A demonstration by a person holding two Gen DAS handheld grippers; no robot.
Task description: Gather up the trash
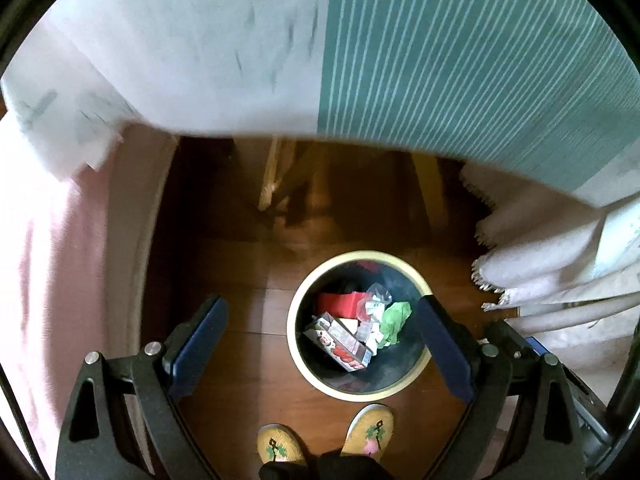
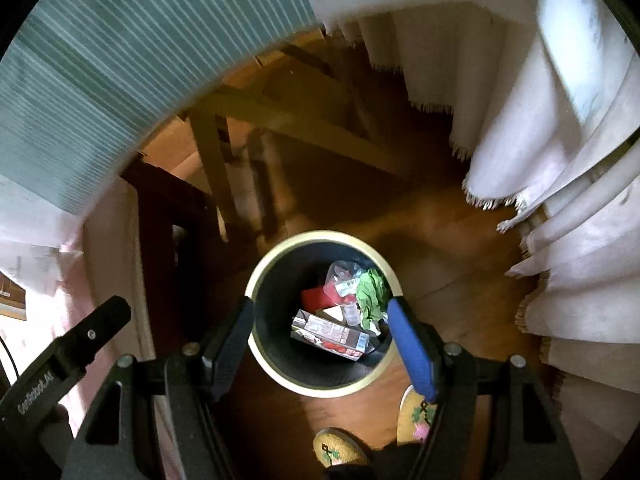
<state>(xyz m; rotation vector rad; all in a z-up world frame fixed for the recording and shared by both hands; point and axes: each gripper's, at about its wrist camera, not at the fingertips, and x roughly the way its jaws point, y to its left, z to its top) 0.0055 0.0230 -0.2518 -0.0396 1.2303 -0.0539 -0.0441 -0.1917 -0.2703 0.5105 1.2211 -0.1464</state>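
Table with striped teal-and-white cloth (image 1: 440,60) fills the upper field; wooden floor (image 1: 248,280) below. Round bin (image 1: 299,354), cream rim and dark inside, stands on the floor just ahead of the person's yellow slippers (image 1: 370,434). Collected trash lies in the bottom of the bin: printed carton (image 2: 330,334), red box (image 1: 340,305), crumpled green paper (image 2: 372,292), clear plastic bottle (image 2: 340,276). Left gripper (image 1: 320,336) and right gripper (image 2: 320,332) both hang above the bin mouth, jaws wide apart, nothing between the pads. Judgement: drop looks complete; next pickup needs both tools lifted clear of the cloth hem before swinging toward the table. Tabletop contents are out of view, so remaining trash is unknown. Under-table area is dim and blurred; pale struts there are probably chair legs.
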